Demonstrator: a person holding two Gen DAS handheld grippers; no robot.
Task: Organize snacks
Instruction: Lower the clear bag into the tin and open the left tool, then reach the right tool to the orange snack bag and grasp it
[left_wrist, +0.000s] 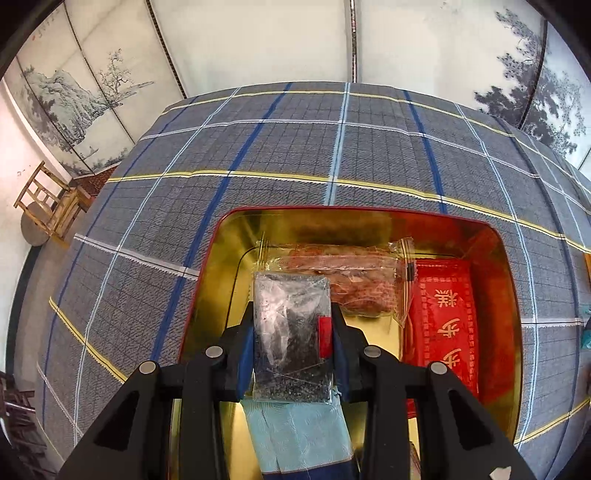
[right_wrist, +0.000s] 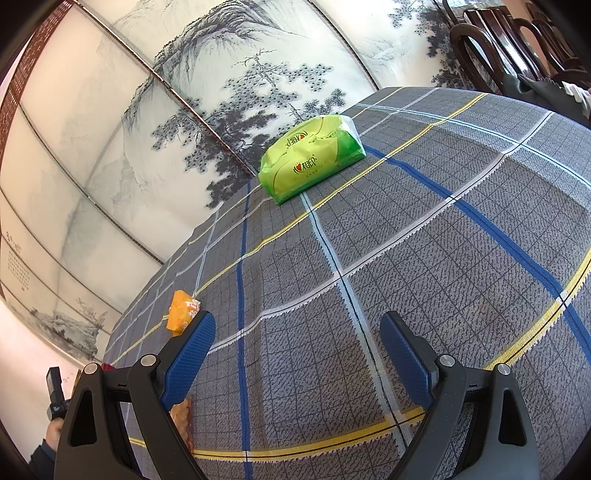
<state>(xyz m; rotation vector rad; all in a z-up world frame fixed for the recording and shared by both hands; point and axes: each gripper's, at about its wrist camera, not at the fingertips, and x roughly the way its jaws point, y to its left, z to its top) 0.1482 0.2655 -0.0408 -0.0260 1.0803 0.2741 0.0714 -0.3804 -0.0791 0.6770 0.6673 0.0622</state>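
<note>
A: Start at the left. What does the left gripper (left_wrist: 291, 332) have?

B: Its blue pads press on both sides of a clear packet (left_wrist: 291, 332) of dark bits with a small red label. The packet hangs over the gold inside of a red-rimmed tin (left_wrist: 221, 266), just below the middle of that view.

A: What lies in the tin already?

B: A clear-wrapped reddish snack (left_wrist: 354, 280) at about one o'clock from the packet, touching the back wall. A red packet (left_wrist: 443, 317) with gold characters sits at three o'clock, along the right wall. A pale blue wrapper (left_wrist: 295, 435) shows at six o'clock, under the gripper.

A: And around the tin?

B: A grey plaid tablecloth (left_wrist: 295, 147), with a wooden chair (left_wrist: 48, 203) off at nine o'clock.

A: The right gripper (right_wrist: 297, 332)?

B: Spread wide, nothing between its fingers, hovering over the cloth. A small orange packet (right_wrist: 181, 314) sits at nine o'clock, just beside the left finger. A green tissue pack (right_wrist: 310, 155) lies well apart at twelve o'clock, near the table's far edge.
</note>
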